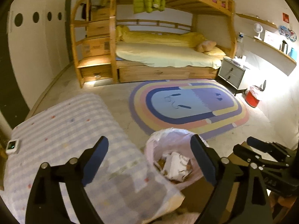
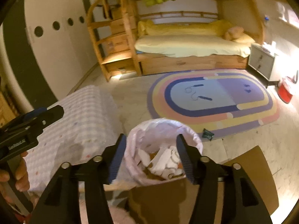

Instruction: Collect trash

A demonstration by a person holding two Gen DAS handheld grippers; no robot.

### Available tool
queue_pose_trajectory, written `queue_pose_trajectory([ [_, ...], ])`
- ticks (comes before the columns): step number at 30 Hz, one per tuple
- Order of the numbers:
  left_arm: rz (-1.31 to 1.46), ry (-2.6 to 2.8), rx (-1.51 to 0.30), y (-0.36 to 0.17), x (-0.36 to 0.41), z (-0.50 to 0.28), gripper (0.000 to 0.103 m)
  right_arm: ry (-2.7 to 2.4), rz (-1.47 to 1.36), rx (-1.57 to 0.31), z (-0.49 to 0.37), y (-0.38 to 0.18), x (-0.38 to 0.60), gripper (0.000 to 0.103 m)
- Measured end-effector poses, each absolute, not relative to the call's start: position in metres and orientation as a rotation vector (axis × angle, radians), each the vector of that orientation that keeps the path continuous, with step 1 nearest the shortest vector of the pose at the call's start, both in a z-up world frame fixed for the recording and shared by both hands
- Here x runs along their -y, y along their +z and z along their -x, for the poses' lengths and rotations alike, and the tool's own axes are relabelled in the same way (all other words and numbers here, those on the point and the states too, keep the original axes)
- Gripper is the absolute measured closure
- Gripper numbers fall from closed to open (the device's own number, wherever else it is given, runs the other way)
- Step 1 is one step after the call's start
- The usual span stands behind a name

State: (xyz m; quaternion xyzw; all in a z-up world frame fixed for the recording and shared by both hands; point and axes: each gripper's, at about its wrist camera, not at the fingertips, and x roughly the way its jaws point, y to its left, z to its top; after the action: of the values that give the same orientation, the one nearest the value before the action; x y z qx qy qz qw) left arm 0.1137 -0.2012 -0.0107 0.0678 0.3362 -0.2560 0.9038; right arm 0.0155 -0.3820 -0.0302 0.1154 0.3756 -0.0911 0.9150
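Observation:
A small bin lined with a white plastic bag [image 1: 158,145] stands on the floor beside a checked tablecloth; it also shows in the right wrist view [image 2: 194,140]. Crumpled white paper and brown scraps [image 1: 175,165] lie in it, also seen in the right wrist view [image 2: 164,163]. My left gripper [image 1: 149,160] is open and empty, above the bin's left side and the cloth. My right gripper [image 2: 151,157] is open and empty, straddling the bin from above. A dark green wrapper [image 2: 207,134] lies on the floor at the rug's near edge.
A table with a checked cloth [image 1: 61,130] is to the left, with a small white device [image 1: 12,146] on it. A brown cardboard sheet [image 2: 248,177] lies under the bin. A striped oval rug [image 1: 186,104], bunk bed [image 1: 164,56], grey nightstand [image 1: 230,74] and red bin [image 1: 253,98] lie beyond.

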Motion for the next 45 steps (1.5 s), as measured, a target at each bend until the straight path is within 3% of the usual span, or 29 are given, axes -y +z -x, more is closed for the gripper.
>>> queue_pose_trajectory([
  [5,-0.127,-0.424,-0.696,0.002,0.152,-0.091,0.008,-0.135,-0.186,-0.782,-0.014,-0.014,0.345,0.017],
  [8,-0.122,-0.358,-0.704,0.012,0.124,-0.078,0.007,-0.106,-0.161,-0.757,-0.010,0.002,0.321,0.013],
  [26,-0.065,0.044,-0.762,0.057,-0.023,0.013,0.007,0.249,-0.018,-0.662,0.033,0.088,0.196,0.011],
  [45,-0.053,0.126,-0.750,0.068,-0.058,0.048,0.007,0.248,0.040,-0.697,0.048,0.088,0.170,0.011],
])
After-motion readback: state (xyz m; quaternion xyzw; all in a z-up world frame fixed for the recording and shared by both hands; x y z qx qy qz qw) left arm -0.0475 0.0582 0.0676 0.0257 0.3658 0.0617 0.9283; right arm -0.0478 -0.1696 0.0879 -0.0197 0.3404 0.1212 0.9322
